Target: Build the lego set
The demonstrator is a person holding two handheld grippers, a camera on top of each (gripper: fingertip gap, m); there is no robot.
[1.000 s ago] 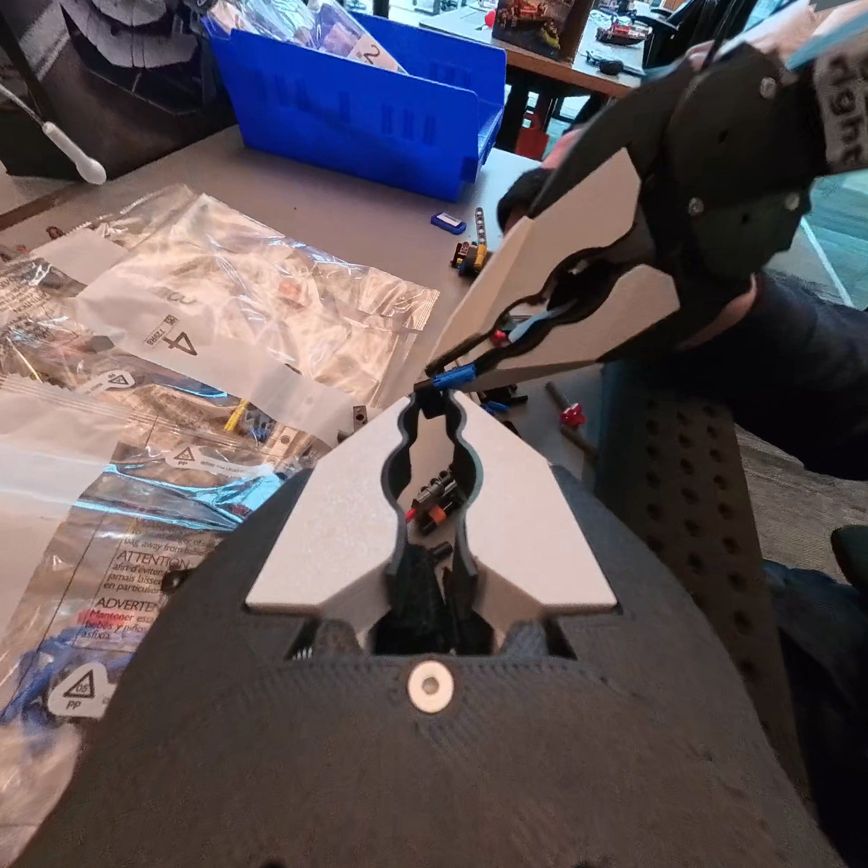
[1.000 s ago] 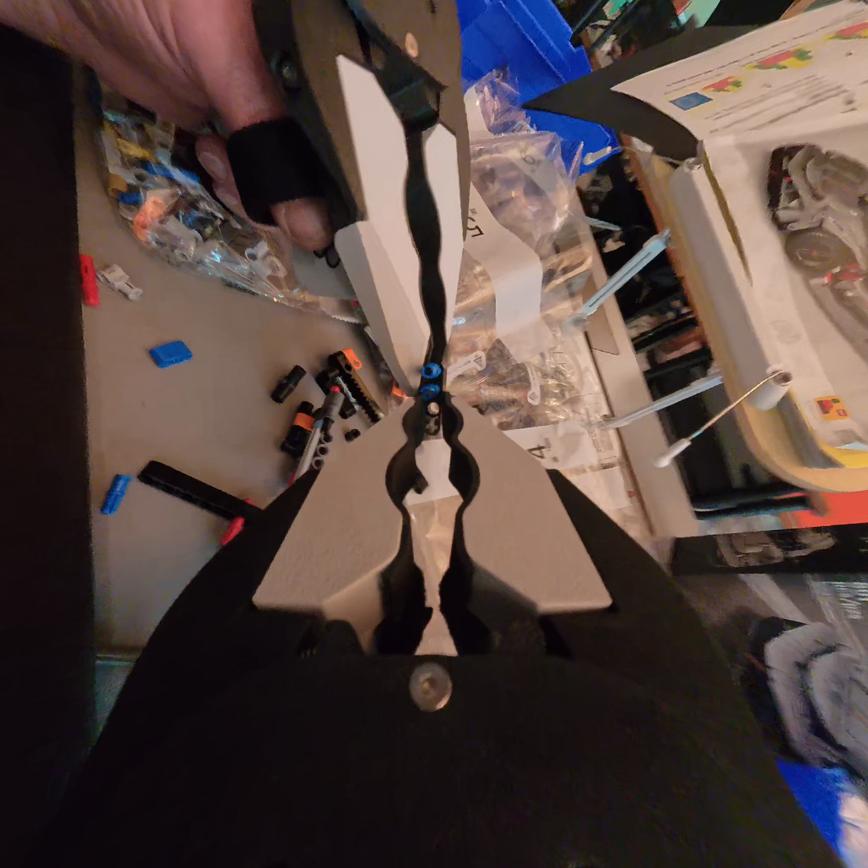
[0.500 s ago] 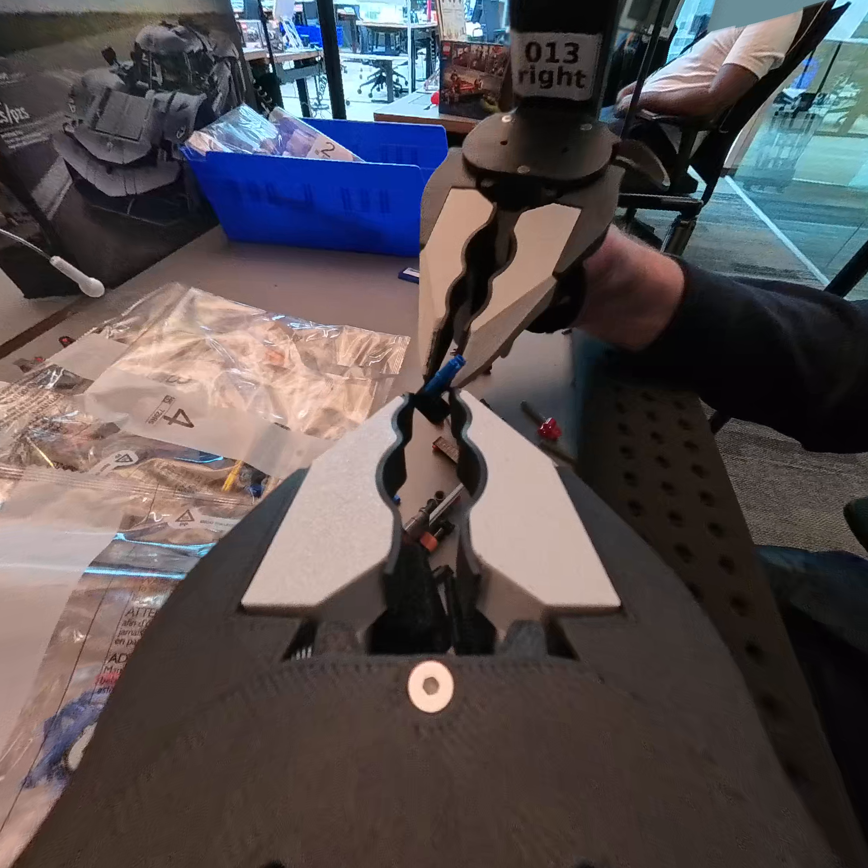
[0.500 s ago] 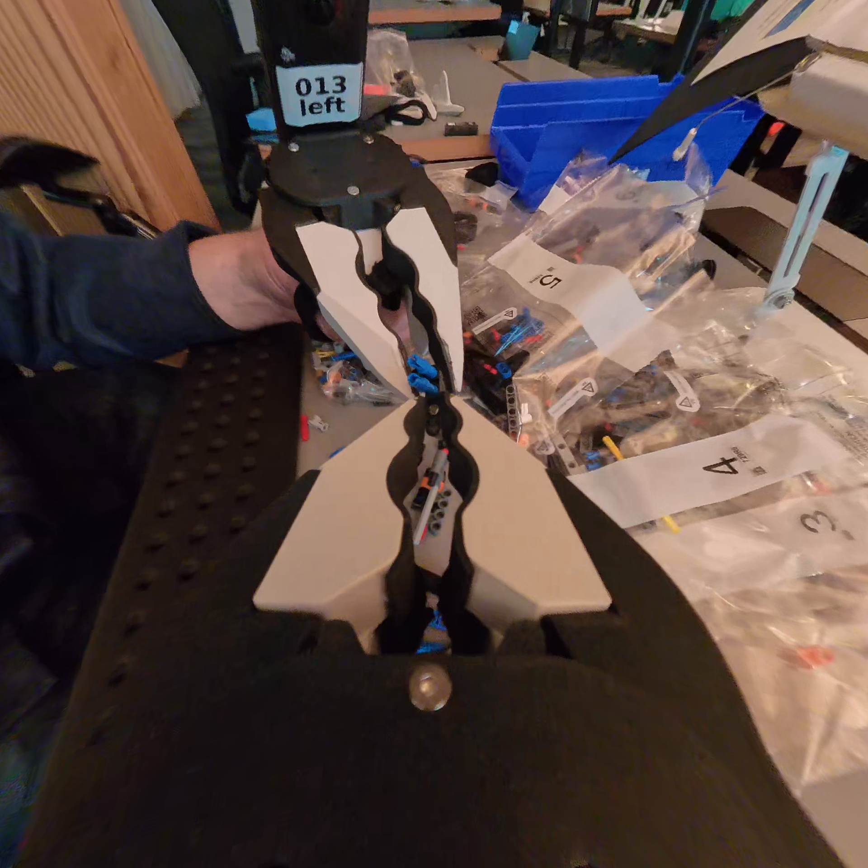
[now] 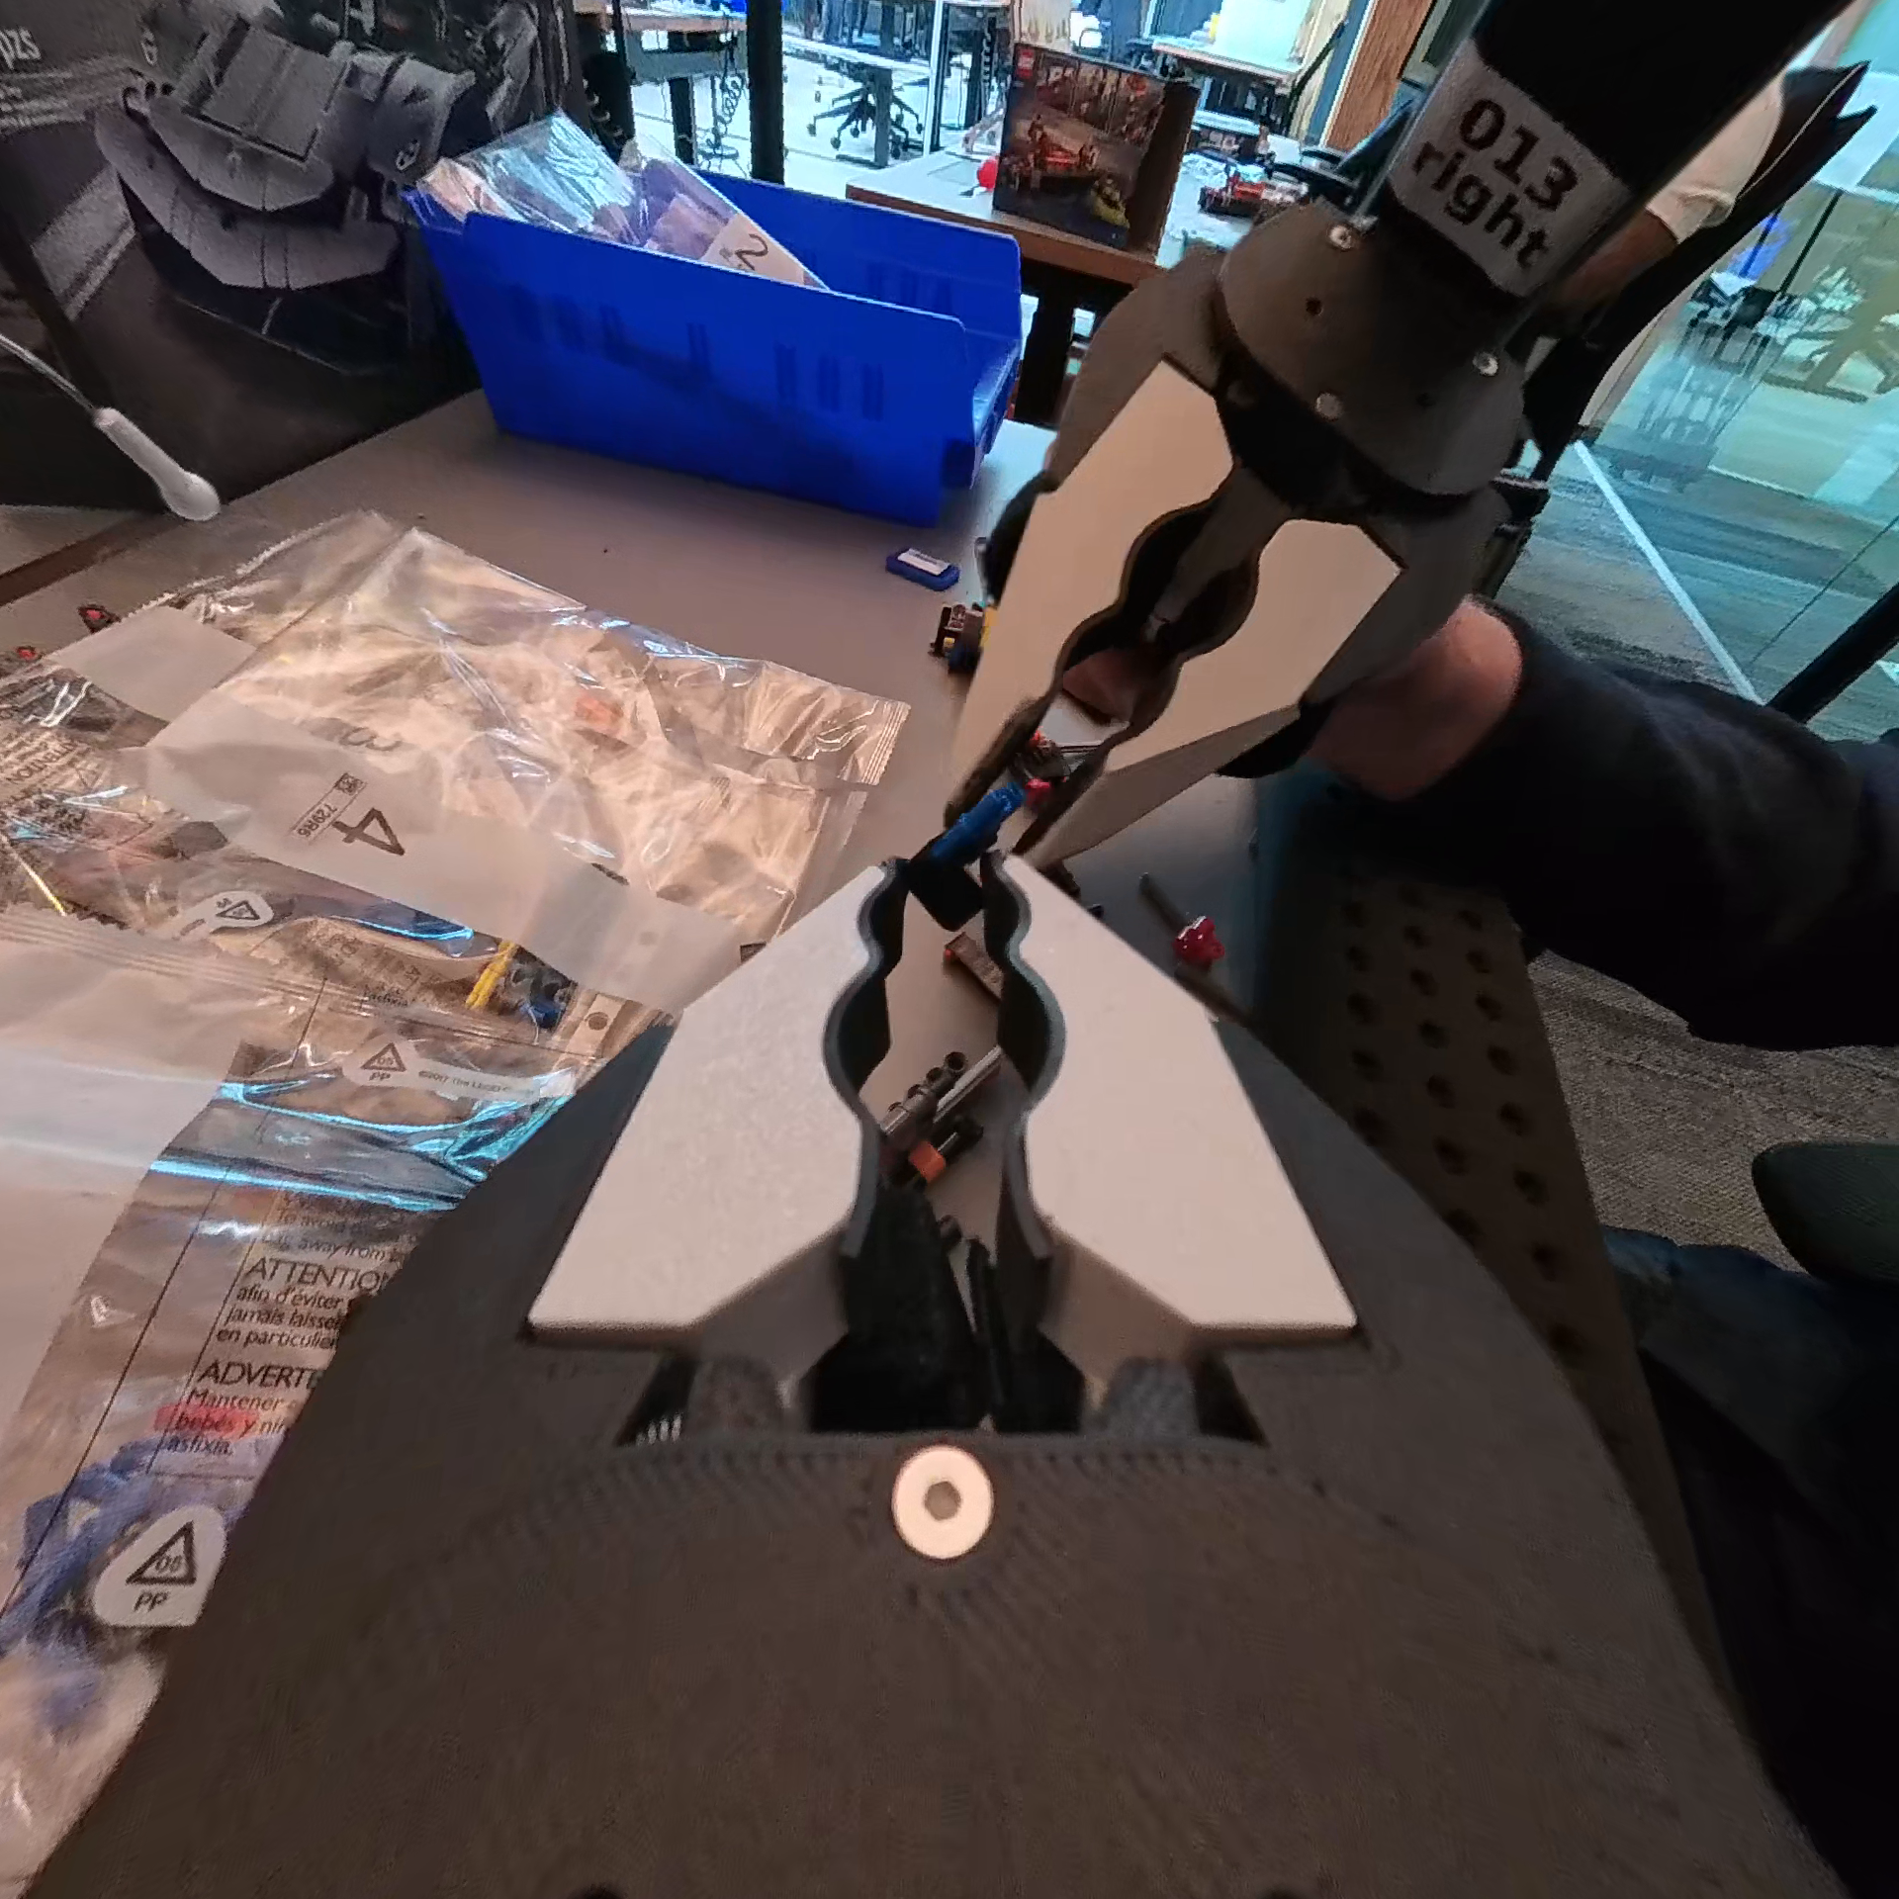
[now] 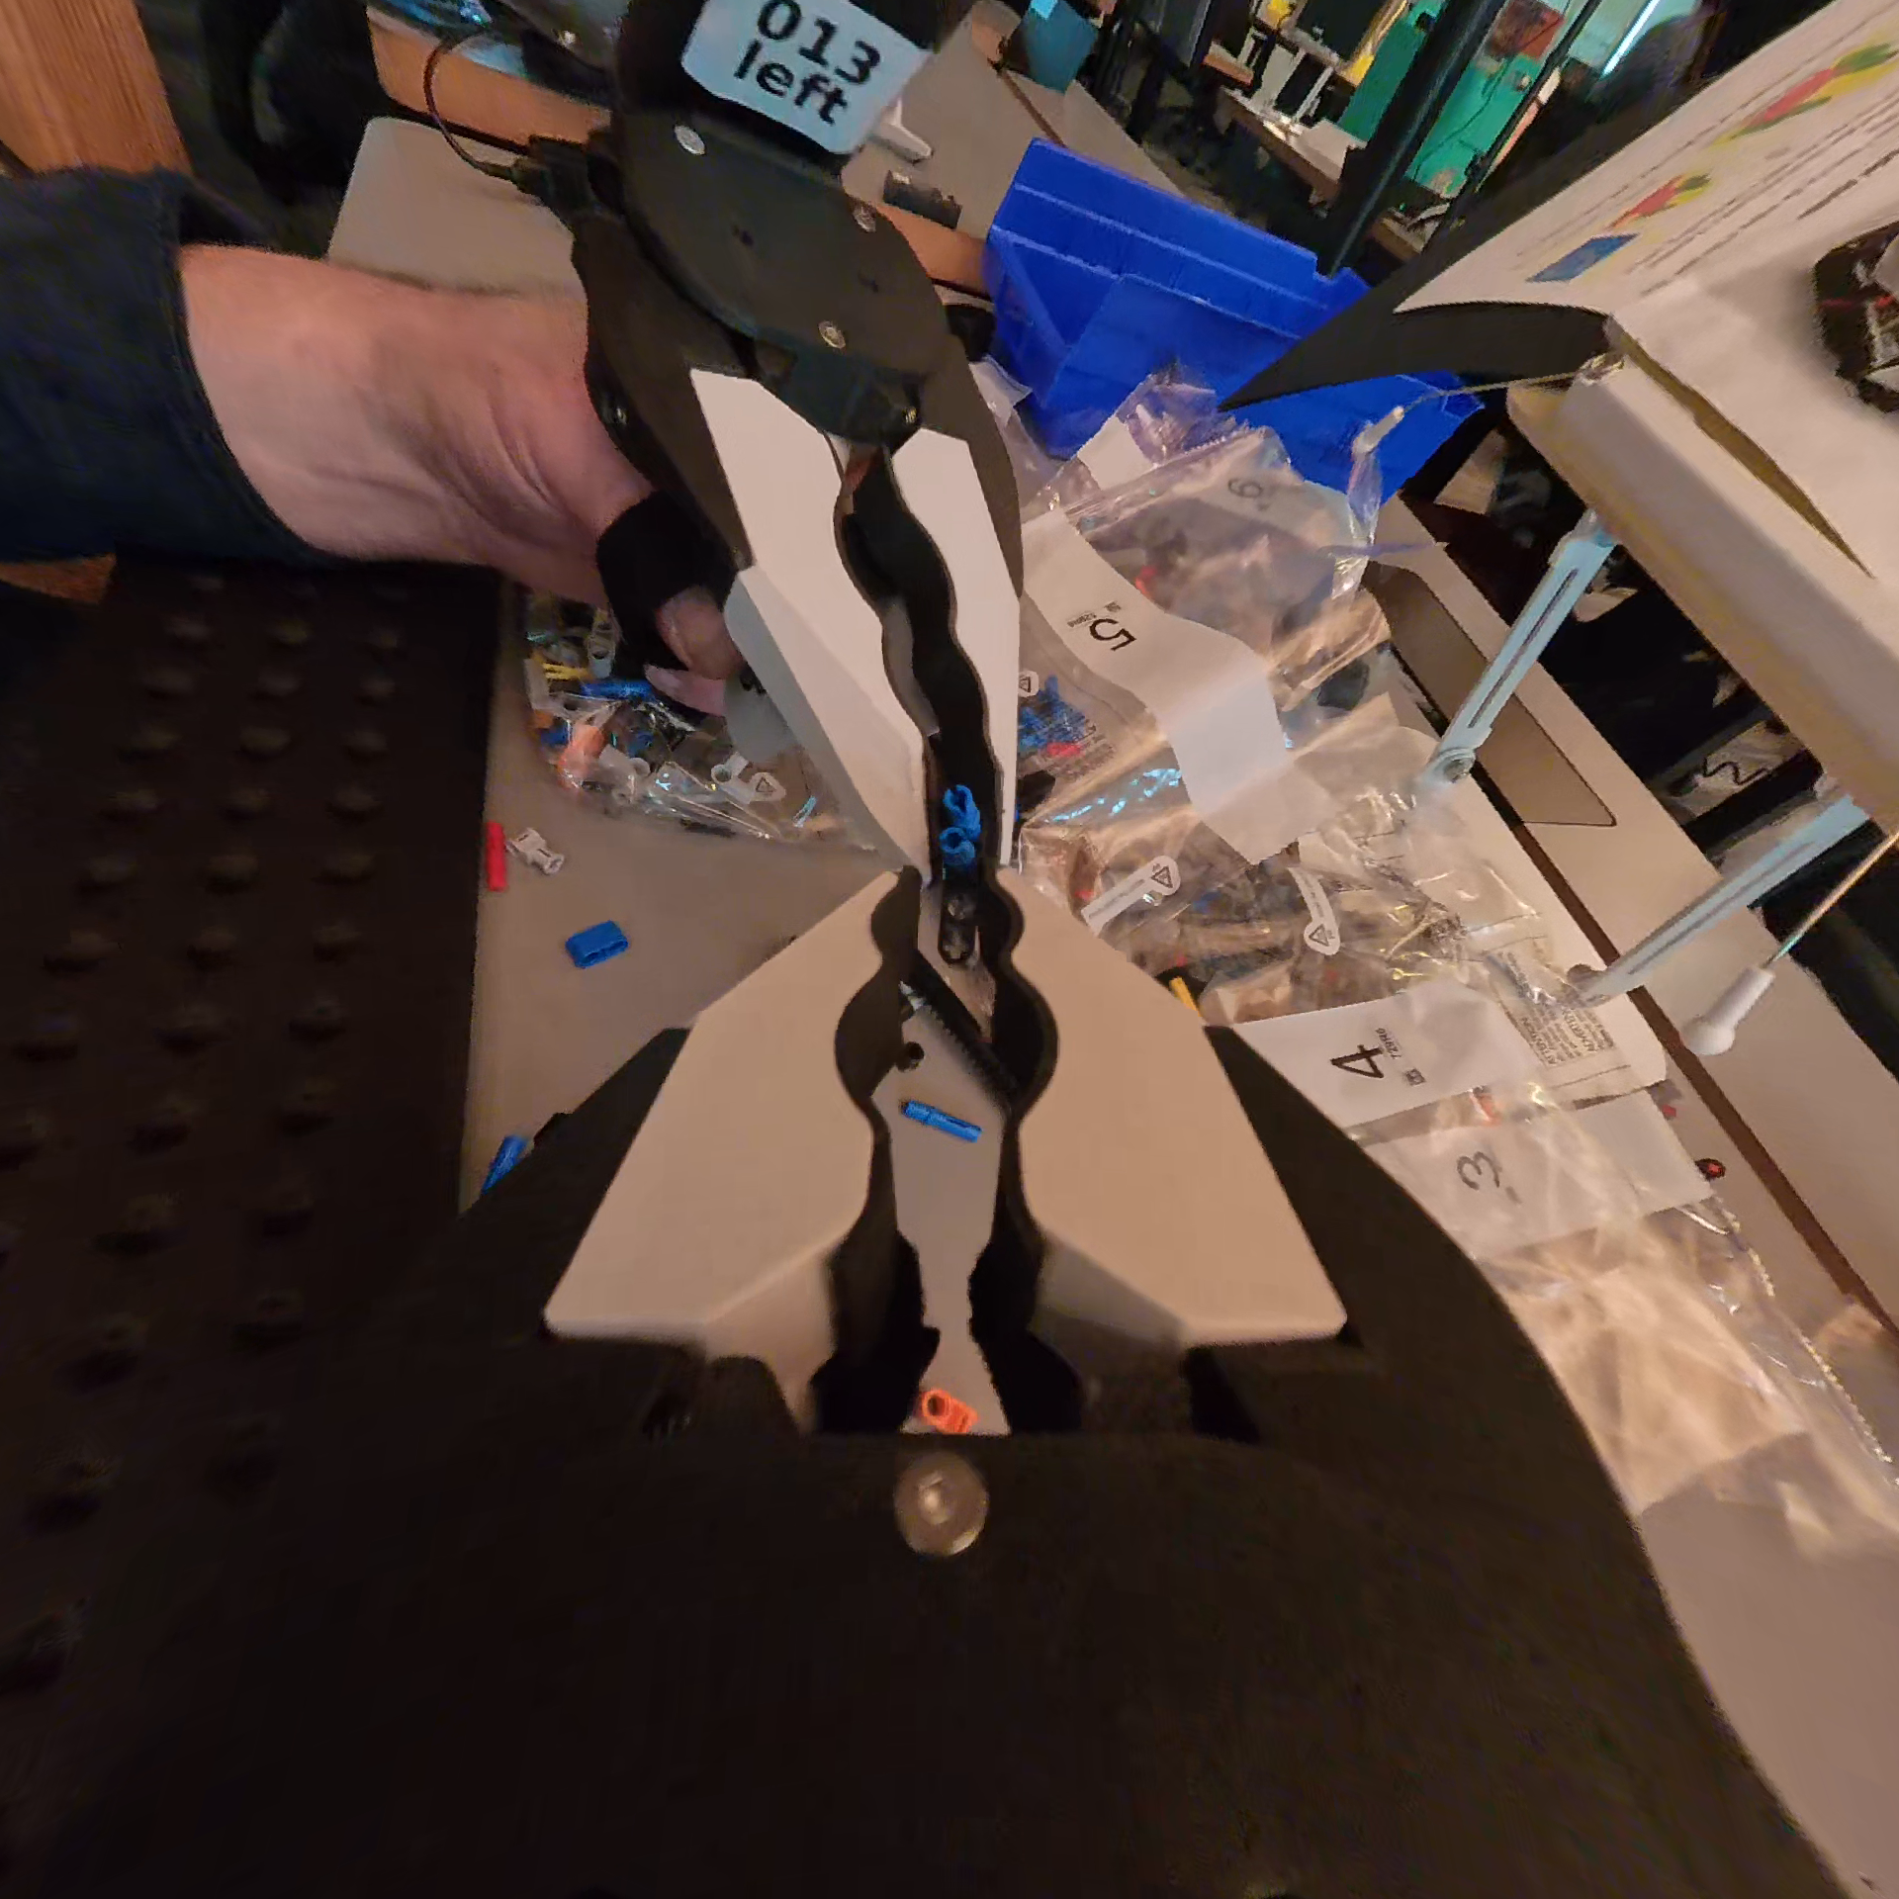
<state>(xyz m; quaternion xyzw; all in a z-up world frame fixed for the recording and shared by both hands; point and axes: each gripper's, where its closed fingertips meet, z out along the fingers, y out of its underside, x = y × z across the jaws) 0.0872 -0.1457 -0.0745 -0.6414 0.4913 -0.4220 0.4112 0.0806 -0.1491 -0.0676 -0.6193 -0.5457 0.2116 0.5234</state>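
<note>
My left gripper [image 5: 943,873] is shut on a small black piece [image 5: 945,894] at its fingertips. My right gripper [image 5: 992,832] comes in from the upper right and is shut on a blue pin [image 5: 976,820], which touches the black piece. The two grippers meet tip to tip above the table. In the right wrist view, the right gripper [image 6: 954,884] faces the left gripper [image 6: 961,853], with blue pins [image 6: 956,822] and a black holed piece [image 6: 958,925] at the joint. A hand holds each gripper.
Clear numbered bags of parts [image 5: 462,740] cover the table's left side. A blue bin [image 5: 719,349] stands at the back. Loose parts lie about: a blue piece [image 6: 596,943], a red one [image 5: 1192,940]. A black studded mat [image 5: 1439,1028] borders the table. A booklet [image 6: 1696,206] sits on a stand. My left and right fingertips are right by each other.
Both grippers have tilted and swung while staying tip to tip. In the left wrist view, the right gripper went from upright to leaning in from the upper right. The pieces stayed gripped.
</note>
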